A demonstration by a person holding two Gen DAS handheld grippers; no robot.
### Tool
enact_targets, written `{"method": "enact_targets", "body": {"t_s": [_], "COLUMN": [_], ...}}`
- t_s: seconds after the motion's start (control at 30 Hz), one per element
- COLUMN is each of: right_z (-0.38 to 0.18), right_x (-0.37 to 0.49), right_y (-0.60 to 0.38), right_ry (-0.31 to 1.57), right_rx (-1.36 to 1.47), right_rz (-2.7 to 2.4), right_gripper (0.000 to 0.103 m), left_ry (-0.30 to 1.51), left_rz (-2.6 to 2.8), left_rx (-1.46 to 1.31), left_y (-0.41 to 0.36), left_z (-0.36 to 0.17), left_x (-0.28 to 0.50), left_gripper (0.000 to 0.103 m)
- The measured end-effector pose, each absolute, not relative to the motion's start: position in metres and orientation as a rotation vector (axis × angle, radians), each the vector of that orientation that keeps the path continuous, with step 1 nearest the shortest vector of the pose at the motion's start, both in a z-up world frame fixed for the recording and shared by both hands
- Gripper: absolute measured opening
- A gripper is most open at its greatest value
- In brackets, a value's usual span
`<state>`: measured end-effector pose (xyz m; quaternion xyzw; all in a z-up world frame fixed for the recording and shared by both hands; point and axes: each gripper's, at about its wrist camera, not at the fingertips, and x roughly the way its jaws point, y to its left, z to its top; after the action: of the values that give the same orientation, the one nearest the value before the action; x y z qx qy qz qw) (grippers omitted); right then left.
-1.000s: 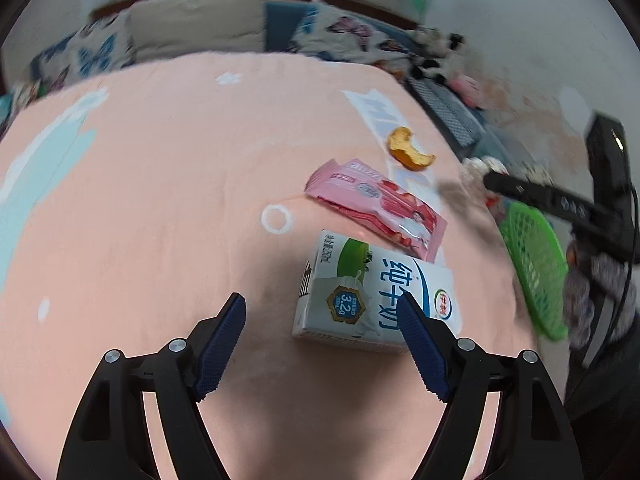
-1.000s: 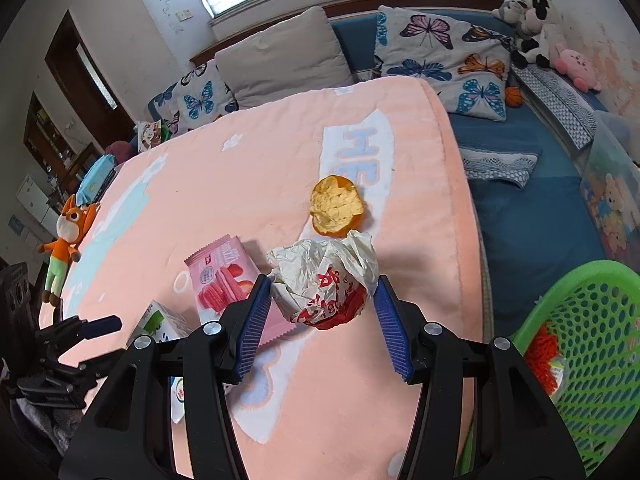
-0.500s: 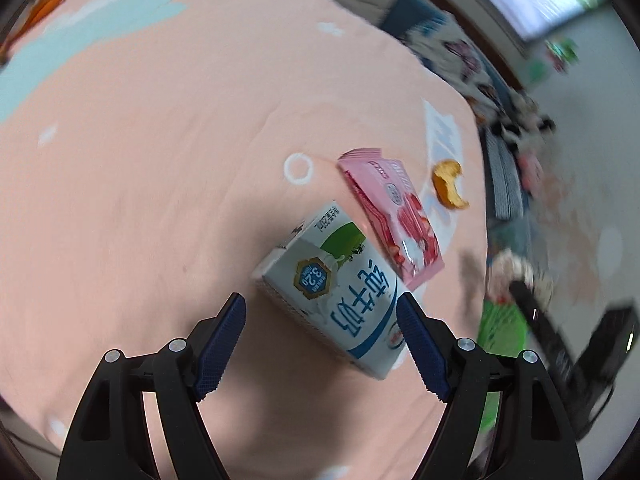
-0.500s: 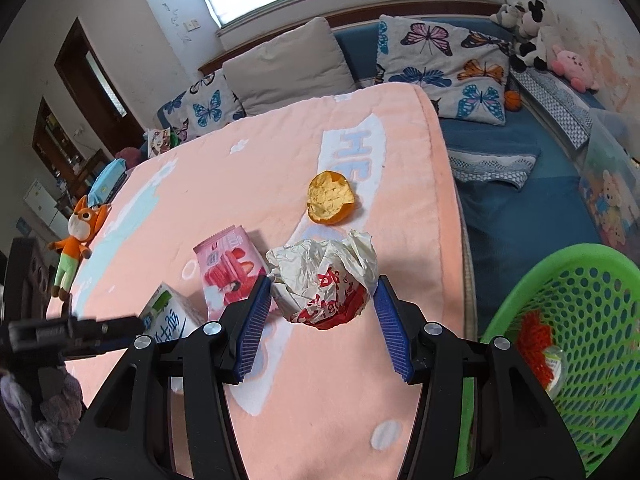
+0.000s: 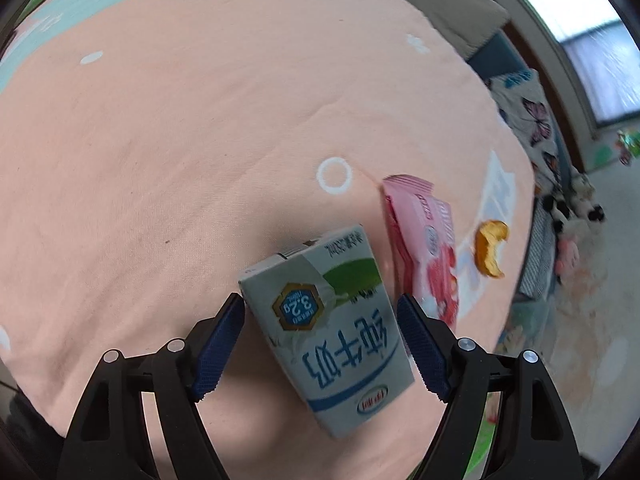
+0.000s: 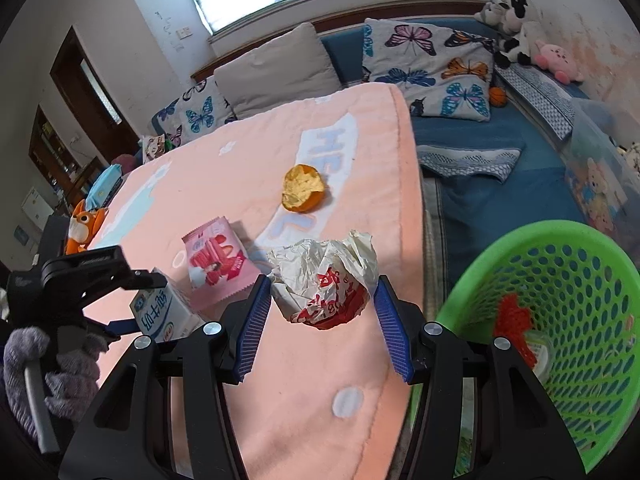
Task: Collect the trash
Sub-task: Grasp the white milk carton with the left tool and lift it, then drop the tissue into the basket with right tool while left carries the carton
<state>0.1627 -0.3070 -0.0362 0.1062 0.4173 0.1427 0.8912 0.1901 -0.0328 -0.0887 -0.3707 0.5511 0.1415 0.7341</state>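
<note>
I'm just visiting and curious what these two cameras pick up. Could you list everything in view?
Milk carton: one, white, blue and green, lying on the blanket between the left gripper's fingers.
Crumpled wrapper: one, white and red, between the right gripper's fingers.
Snack packet: one, pink, flat on the blanket beside the carton.
Orange peel: one, orange, farther up the blanket.
Basket: one, green, beside the bed, with some red trash inside.
Blanket: one, peach, covering the bed.
Pillows: several, one beige, others butterfly-print, at the head.
Plush toys: a few, in the far corner.
Left gripper: one, black, blue pads, open.
Right gripper: one, same make, holding the wrapper.
</note>
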Motion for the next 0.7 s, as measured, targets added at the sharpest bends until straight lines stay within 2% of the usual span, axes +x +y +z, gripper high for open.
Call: {"method": "enact_targets", "body": {"t_s": [0.43, 0.7], "right_z": [-0.034, -0.03], "right_x": [0.136, 0.116], "right_y": [-0.327, -0.34], "right_ry": [0.857, 0.836], "right_rx": [0.229, 0.226], "right_rz": [0.259, 0.21], "right_gripper": [0.054, 0.054], "left_ry": [1.202, 1.062], "left_rz": [0.275, 0.039], "left_rx": [-0.755, -0.567], "left_y": [-0.038, -0.053], "left_z": [-0.091, -0.052], "left_x": [0.196, 0.182], "left_gripper": [0.073, 0.071]}}
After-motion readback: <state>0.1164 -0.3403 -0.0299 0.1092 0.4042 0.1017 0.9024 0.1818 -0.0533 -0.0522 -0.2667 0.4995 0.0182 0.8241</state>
